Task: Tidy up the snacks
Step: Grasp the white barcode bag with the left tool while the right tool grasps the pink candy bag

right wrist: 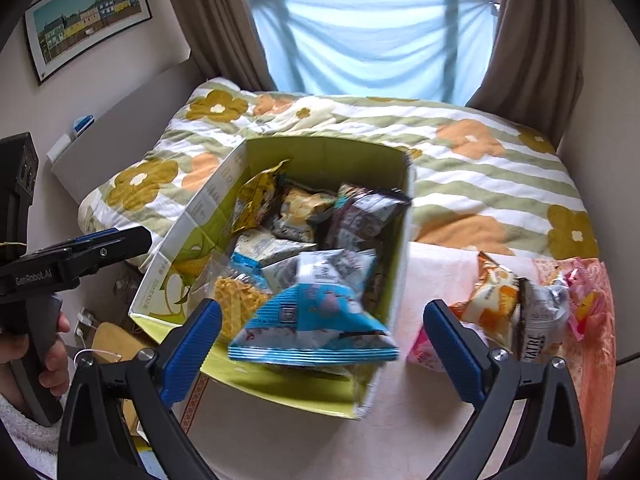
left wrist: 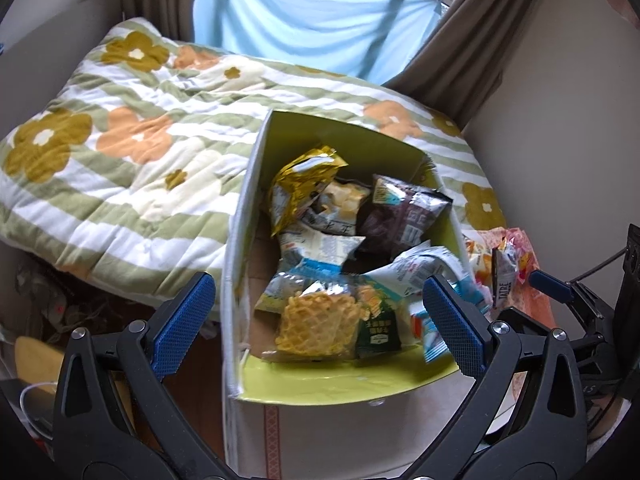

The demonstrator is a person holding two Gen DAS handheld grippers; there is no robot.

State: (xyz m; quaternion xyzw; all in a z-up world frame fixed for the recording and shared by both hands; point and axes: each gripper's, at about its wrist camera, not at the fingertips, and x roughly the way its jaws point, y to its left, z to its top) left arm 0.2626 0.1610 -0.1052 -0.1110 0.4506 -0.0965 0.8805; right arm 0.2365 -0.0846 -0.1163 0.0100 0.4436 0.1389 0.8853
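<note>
Left wrist view: left claw (left wrist: 320, 312) wide apart, holding nothing, above open cardboard box with green inside (left wrist: 344, 386). Box full of snack bags; yellow crinkly noodle bag (left wrist: 316, 326) near front.

Right wrist view: right claw (right wrist: 322, 342) wide apart, holding nothing. Blurry blue-and-white snack bag (right wrist: 316, 322) over box front. Orange snack bag (right wrist: 490, 294) lies outside, right of box, on pale cloth.

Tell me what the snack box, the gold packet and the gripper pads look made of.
Snack box: printed cardboard, looks matte; creased flaps, raw brown base edge.
Gold packet: metallised foil film, glossy, crinkled highlights.
Pads of the left hand-held gripper: blue ribbed, likely rubber or plastic; cannot tell which.
</note>
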